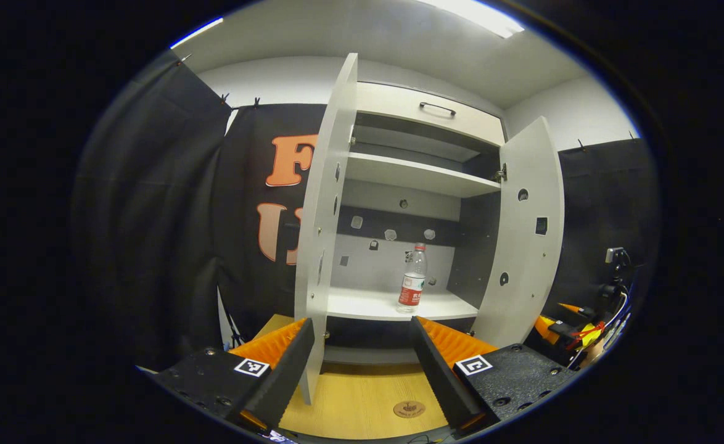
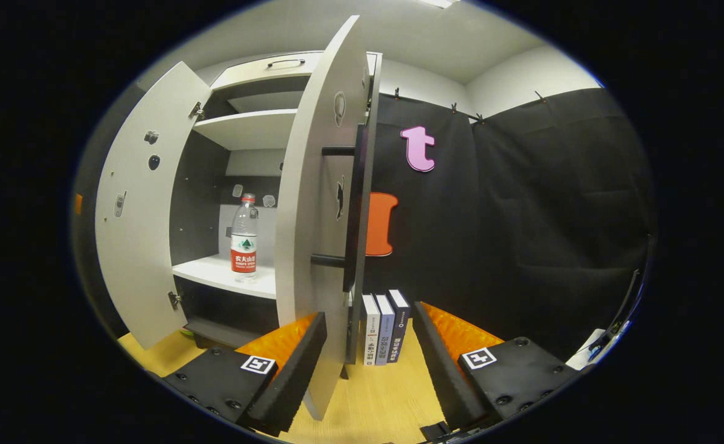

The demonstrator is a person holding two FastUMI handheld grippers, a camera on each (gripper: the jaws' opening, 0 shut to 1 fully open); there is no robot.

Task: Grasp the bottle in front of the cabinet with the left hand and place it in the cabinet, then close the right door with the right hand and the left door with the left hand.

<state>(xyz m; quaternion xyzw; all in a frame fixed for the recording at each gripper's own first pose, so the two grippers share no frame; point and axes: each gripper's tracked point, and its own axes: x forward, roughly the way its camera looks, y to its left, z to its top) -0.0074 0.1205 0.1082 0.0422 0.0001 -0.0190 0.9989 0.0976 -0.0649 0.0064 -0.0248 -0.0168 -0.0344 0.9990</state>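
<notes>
The bottle (image 1: 413, 279) stands upright on the lower shelf (image 1: 362, 303) of the cabinet (image 1: 427, 117), toward that shelf's front edge and right of its middle in the left gripper view; it also shows in the right gripper view (image 2: 244, 237), near the shelf's front edge. It looks like clear thin plastic with a red cap and a red band, and whether it holds water cannot be told. Tall and narrow, it would probably tip easily if the shelf is jolted, so the doors want a gentle swing. With the bottle in the cabinet, the doors appear to be what remains. The right door (image 2: 316, 203) stands open, its edge between the wide-apart fingers of the right gripper (image 2: 368, 342), which holds nothing. The board looks stiff and smooth; its dark bar handle (image 2: 337, 150), or the free edge, seems the best place to push. The left door (image 1: 325, 209) is open too, its edge just inside the left finger of the left gripper (image 1: 362, 348), also wide and empty. Three books (image 2: 383, 327) stand on the wooden worktop (image 2: 393, 394) beside the cabinet.
</notes>
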